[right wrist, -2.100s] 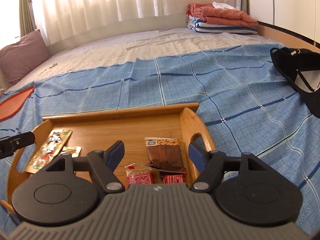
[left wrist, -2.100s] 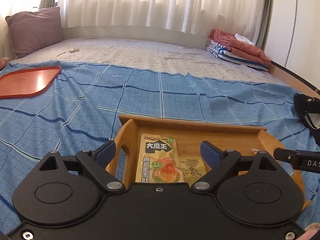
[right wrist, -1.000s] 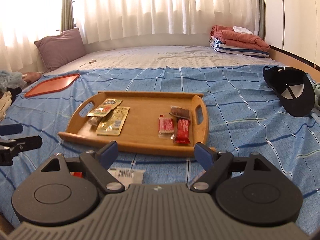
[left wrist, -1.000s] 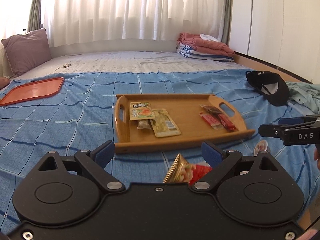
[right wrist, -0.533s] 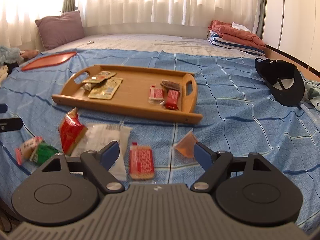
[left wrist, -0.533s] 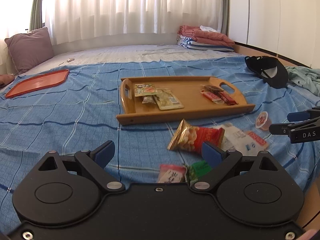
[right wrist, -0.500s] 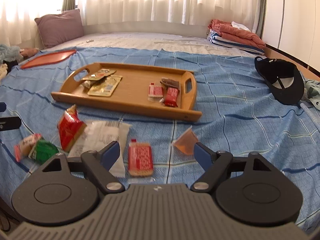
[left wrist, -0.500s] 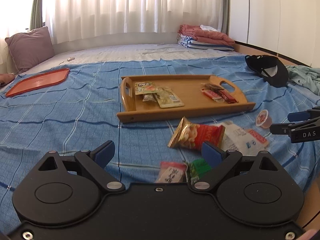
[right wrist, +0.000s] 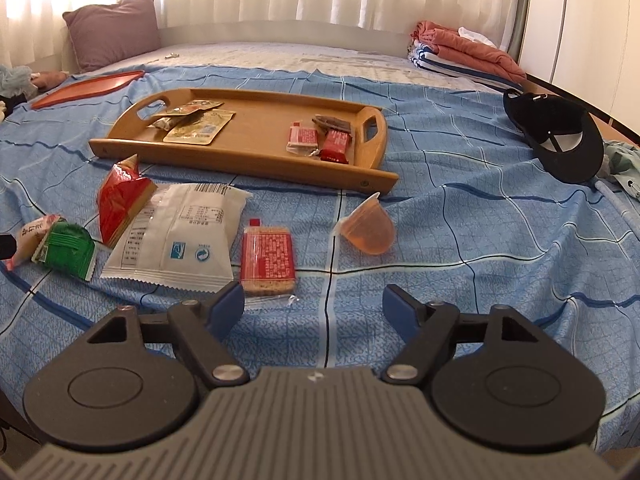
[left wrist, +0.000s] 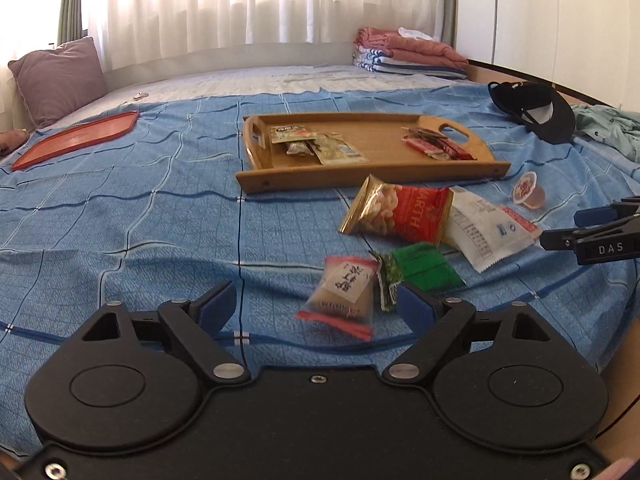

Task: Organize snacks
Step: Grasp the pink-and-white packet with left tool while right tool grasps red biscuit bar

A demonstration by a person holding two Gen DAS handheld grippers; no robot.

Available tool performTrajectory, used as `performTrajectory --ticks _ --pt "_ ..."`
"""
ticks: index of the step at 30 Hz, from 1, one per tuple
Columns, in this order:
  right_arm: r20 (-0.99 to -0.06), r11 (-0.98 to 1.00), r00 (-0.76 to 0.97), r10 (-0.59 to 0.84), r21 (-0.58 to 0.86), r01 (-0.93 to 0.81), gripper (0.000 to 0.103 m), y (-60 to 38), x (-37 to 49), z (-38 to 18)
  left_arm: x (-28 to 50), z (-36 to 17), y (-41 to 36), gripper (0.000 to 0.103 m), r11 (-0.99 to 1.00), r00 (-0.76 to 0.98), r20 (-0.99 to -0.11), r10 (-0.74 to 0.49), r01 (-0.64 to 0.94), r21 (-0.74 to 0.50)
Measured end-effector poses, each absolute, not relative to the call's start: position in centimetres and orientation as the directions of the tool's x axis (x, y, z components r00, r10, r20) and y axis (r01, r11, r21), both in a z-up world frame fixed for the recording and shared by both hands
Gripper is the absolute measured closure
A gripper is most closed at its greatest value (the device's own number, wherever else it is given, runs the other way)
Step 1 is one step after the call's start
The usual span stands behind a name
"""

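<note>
A wooden tray [left wrist: 400,168] [right wrist: 240,158] lies on the blue bedspread with several snack packets at both ends. In front of it lie loose snacks: a red chip bag [left wrist: 400,212] [right wrist: 122,196], a white packet [left wrist: 484,232] [right wrist: 180,232], a green packet [left wrist: 424,266] [right wrist: 66,250], a small clear packet [left wrist: 348,292], a red bar [right wrist: 267,258] and a jelly cup [left wrist: 528,192] [right wrist: 370,226]. My left gripper [left wrist: 316,308] is open and empty, just before the clear packet. My right gripper [right wrist: 314,312] is open and empty, near the red bar.
An orange tray [left wrist: 76,138] [right wrist: 88,88] lies far left. A black cap [left wrist: 536,108] [right wrist: 560,136] lies at the right. Folded towels [left wrist: 408,54] [right wrist: 464,54] and a purple pillow [left wrist: 60,80] [right wrist: 112,36] sit at the back. The bed edge is close below both grippers.
Both grippers have pulled back from the wooden tray toward the bed's near edge, bringing the loose snacks into view. Both stay open and empty.
</note>
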State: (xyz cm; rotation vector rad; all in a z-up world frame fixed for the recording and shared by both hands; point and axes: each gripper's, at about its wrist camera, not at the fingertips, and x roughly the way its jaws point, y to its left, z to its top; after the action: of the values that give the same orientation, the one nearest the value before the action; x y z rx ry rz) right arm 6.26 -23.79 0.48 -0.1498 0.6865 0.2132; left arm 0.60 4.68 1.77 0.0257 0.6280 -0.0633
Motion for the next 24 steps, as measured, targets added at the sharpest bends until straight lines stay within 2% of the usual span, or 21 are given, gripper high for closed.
performTrajectory --ticks 2,5,8,17,24 --pt "-0.644 0.967 0.751 0.146 -0.068 -0.247 0.019 -23.6 6.4 0.2 0.8 1.4 4.7 0.031 0.998 0.799 -0.599 -0.055 0.068 0.000" --pt "-0.646 0.966 0.749 0.145 -0.070 -0.248 0.019 -23.3 6.6 -0.1 1.2 0.9 4.7 0.040 0.998 0.785 -0.617 -0.056 0.062 -0.012" --pt "-0.646 0.965 0.751 0.138 -0.083 -0.249 0.021 -22.8 6.9 -0.5 1.6 0.5 4.7 0.043 0.998 0.778 -0.626 -0.062 0.059 -0.025" --pt "-0.644 0.968 0.751 0.143 -0.065 -0.241 0.023 -22.2 8.0 -0.9 2.7 -0.2 4.0 0.044 0.999 0.784 -0.619 -0.040 0.040 -0.014" --pt "-0.642 0.963 0.749 0.162 -0.062 -0.261 0.029 -21.7 8.3 -0.9 3.5 -0.6 3.5 0.043 1.000 0.788 -0.615 -0.020 0.024 -0.002"
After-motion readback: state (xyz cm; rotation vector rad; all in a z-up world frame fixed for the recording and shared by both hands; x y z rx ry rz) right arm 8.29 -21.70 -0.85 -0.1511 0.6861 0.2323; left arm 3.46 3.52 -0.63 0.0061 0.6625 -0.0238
